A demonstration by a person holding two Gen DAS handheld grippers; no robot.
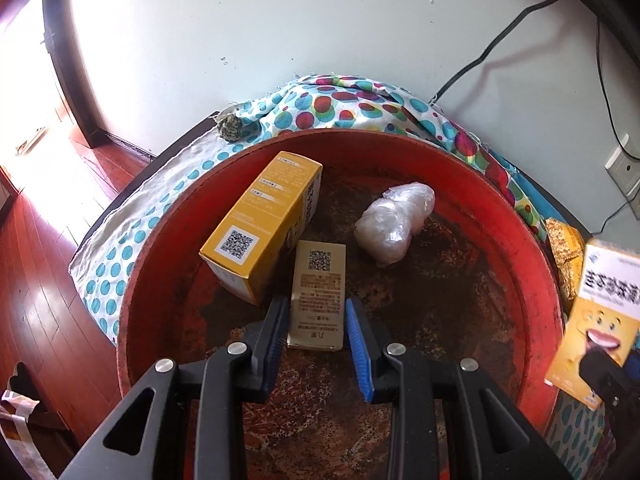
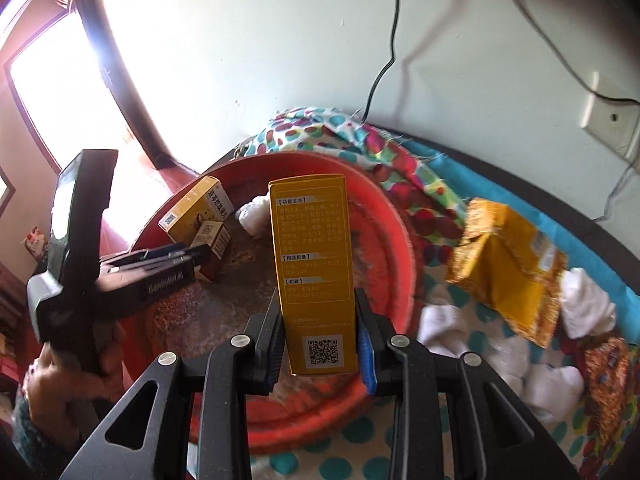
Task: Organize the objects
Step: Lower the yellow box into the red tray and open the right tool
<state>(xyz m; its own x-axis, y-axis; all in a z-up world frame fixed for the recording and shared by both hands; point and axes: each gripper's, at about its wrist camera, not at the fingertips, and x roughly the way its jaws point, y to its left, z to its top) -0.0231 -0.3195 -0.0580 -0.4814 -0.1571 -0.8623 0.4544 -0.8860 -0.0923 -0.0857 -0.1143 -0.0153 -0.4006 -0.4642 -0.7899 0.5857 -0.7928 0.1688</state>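
Note:
A round red tray [image 1: 136, 264] sits on a dotted cloth. In it lie a large yellow box [image 1: 260, 220], a small gold box [image 1: 318, 292] and a clear plastic wad [image 1: 394, 220]. My left gripper [image 1: 318, 312] is low in the tray, its blue pads on either side of the gold box; there is a small gap at the right pad, so it looks open. My right gripper [image 2: 322, 328] is shut on a tall yellow box [image 2: 314, 264] and holds it above the tray [image 2: 384, 216]. That box also shows at the right edge of the left wrist view [image 1: 596, 320].
A yellow snack packet [image 2: 508, 264] and several white wads [image 2: 588, 308] lie on the cloth right of the tray. Crumpled dotted fabric [image 1: 344, 108] is bunched behind the tray against the wall. Cables and a wall socket [image 2: 612, 120] are on the right. Wooden floor [image 1: 36, 280] lies left.

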